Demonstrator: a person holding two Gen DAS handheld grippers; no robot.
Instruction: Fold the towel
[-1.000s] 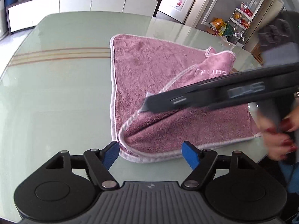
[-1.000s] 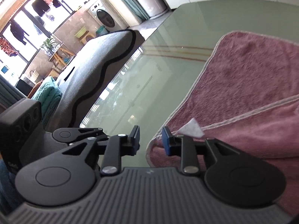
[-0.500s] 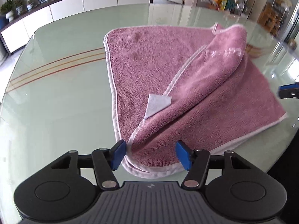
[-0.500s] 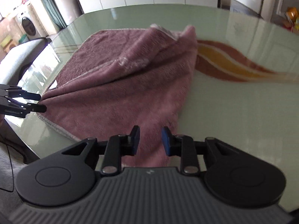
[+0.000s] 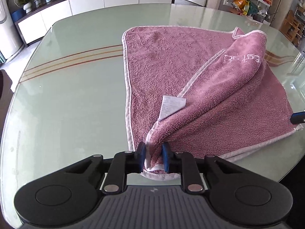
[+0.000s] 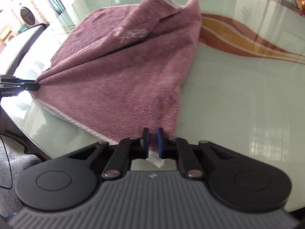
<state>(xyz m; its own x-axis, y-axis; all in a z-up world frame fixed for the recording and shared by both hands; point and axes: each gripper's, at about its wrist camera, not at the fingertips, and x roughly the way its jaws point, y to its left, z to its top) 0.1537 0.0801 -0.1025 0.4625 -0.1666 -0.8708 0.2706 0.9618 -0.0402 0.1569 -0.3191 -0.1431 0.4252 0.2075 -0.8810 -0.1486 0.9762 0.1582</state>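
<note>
Glass table (image 5: pixel 76 95): my left gripper (image 5: pixel 153 157) and right gripper (image 6: pixel 152 143), jaws just closed, each pinch a towel (image 5: pixel 190 80) corner; lift both evenly.

In the left wrist view the right gripper (image 5: pixel 298 117) is cut off by the right edge. The stitched lettering (image 5: pixel 241 58) on the towel (image 5: pixel 167 63) cannot be read. The care label's (image 5: pixel 172 106) print is too small to read.

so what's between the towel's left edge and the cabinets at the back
In the left wrist view, only bare green glass table with thin brown stripes lies between the towel and the white cabinets.
</note>
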